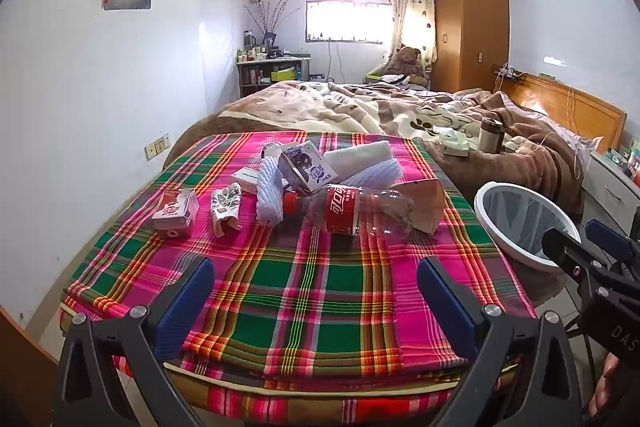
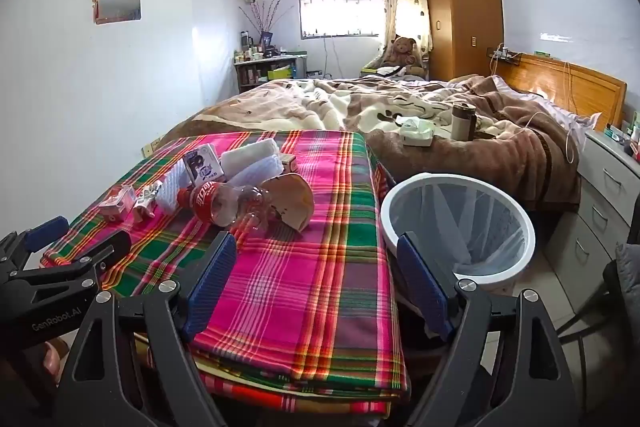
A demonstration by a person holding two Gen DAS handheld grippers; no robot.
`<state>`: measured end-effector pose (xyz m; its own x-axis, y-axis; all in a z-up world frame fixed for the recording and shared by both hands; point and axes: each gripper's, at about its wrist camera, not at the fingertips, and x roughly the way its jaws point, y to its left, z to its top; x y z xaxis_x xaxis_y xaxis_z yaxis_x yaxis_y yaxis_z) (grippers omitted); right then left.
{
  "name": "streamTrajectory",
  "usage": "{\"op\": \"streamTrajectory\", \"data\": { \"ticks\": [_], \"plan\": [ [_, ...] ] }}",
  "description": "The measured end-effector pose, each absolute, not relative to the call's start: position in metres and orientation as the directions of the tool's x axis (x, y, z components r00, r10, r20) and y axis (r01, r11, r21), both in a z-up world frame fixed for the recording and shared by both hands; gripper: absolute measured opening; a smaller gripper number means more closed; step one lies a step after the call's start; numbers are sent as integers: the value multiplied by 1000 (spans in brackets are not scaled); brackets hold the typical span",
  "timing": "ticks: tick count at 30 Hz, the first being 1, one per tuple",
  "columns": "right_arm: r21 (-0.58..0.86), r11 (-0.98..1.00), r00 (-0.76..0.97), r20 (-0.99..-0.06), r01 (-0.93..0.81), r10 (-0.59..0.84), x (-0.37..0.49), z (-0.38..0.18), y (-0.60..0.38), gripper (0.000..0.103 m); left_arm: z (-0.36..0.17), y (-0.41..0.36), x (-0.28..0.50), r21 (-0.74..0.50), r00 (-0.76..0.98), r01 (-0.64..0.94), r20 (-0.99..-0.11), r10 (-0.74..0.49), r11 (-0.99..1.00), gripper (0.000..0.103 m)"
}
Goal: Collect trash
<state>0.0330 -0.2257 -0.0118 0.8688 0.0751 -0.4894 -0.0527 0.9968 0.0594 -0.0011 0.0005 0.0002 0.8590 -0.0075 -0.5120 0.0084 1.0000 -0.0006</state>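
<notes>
Lying on woven plaid cloth [image 1: 312,291]: crushed clear plastic bottle [image 1: 352,211], ribbed foam sleeve [image 1: 269,193].

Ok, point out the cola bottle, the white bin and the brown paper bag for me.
cola bottle [image 1: 343,209], left wrist view, red label.
white bin [image 2: 524,227], right wrist view, right rim.
brown paper bag [image 2: 294,203], right wrist view, front face.

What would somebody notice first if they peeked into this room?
Probably the bright pink and green plaid cloth spread in front, with a heap of trash in its middle, a crushed cola bottle lying on its side nearest. Next, the white-rimmed bin standing right of the cloth, and the teddy bear under the window.
</notes>
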Motion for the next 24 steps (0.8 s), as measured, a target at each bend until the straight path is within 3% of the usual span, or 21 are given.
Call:
{"op": "streamTrajectory", "data": {
  "ticks": [24],
  "plan": [
    [58, 997, 874, -481, -45, 67, 28, -10, -227, 84, 0, 9, -3, 5, 855, 8, -519, -4, 1000, 102]
  ]
}}
